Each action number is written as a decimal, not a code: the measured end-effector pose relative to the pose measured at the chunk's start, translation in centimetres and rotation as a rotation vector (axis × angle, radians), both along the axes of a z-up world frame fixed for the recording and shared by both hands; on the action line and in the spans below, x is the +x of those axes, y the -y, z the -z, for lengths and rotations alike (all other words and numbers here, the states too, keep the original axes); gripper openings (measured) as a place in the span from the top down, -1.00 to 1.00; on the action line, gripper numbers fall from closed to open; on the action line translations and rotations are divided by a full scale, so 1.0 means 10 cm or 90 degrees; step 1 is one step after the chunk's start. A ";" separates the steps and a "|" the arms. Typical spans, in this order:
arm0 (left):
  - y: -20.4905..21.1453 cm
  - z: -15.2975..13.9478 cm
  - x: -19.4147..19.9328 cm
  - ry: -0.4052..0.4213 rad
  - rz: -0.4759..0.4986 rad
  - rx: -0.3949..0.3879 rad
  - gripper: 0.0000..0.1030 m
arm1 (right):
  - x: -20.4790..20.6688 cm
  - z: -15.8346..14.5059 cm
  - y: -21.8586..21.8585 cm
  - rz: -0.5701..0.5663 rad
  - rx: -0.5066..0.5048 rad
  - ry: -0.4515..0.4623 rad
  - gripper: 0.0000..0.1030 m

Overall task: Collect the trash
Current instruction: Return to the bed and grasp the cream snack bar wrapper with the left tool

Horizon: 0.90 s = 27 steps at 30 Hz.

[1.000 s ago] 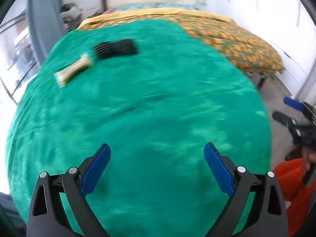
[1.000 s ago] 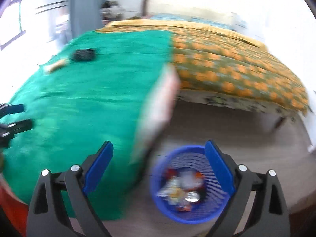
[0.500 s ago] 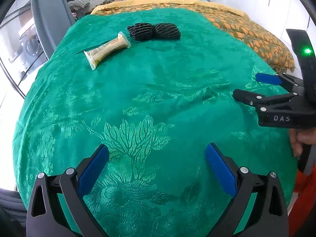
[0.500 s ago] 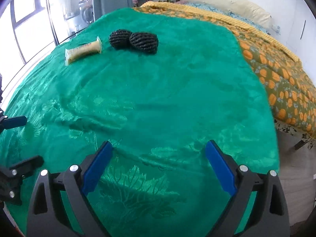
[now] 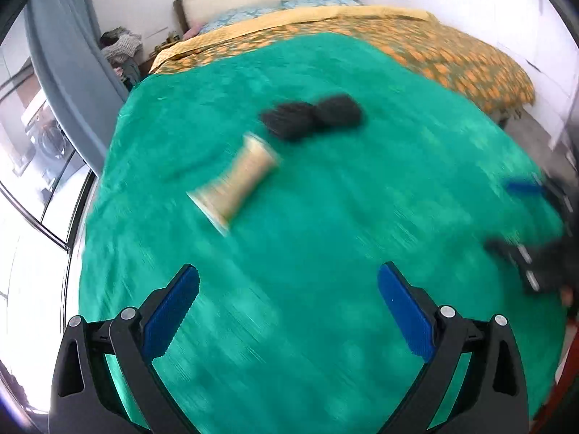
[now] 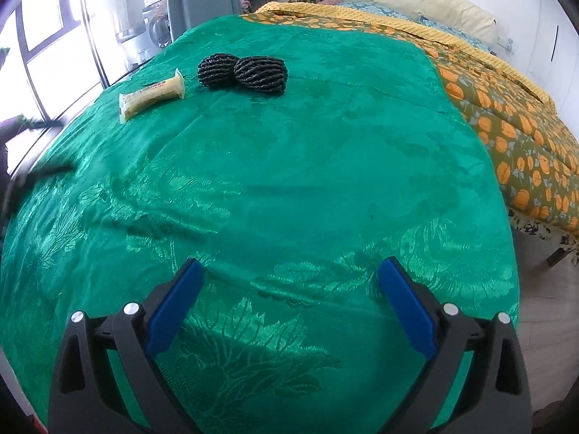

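Wrapper and black mesh bundle are lying side by side, far across the green bedspread. Both are looking light, crushable — pinching each mid-body. Left tool, right tool are gaping wide, right's jaws just opening, nothing between them.

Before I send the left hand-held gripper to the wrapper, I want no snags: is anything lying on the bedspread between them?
Nothing visible does. Only bare green bedspread lies between the left hand-held gripper and the wrapper; the black mesh bundle sits beyond it.

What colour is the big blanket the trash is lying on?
Green blanket, with a shiny leaf pattern; clearest in the right wrist view.
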<state>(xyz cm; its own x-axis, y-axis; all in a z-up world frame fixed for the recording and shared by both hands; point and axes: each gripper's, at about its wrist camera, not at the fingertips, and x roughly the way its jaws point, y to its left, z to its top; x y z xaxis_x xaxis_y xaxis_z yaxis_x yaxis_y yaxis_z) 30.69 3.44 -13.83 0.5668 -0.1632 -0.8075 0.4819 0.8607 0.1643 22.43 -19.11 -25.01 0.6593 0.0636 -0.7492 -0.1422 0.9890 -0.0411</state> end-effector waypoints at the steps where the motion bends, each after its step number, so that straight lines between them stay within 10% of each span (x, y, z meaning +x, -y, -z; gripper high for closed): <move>1: -0.04 0.00 0.20 -0.006 -0.009 0.004 -0.90 | 0.00 0.00 -0.01 0.000 0.000 0.000 -0.85; 9: 0.00 0.37 1.09 -0.052 -0.002 0.065 -0.77 | 0.01 0.01 -0.02 0.000 0.004 -0.001 -0.86; 15: 0.00 0.36 1.25 -0.089 -0.013 -0.014 -0.05 | 0.02 0.01 -0.02 0.000 0.005 -0.001 -0.86; 18: 0.03 0.34 1.20 -0.096 -0.025 -0.043 0.59 | 0.02 0.01 -0.03 0.001 0.005 -0.001 -0.86; 27: -0.21 0.04 0.32 -0.121 -0.138 -0.124 0.65 | 0.01 0.01 -0.03 0.000 0.005 -0.001 -0.86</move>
<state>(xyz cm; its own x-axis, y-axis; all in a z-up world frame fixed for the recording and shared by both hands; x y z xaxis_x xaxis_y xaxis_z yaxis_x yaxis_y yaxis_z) 33.93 5.51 -14.21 0.4476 -0.2172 -0.8674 0.2900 0.9529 -0.0889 22.58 -18.79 -25.10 0.6578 0.0687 -0.7501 -0.1418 0.9893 -0.0338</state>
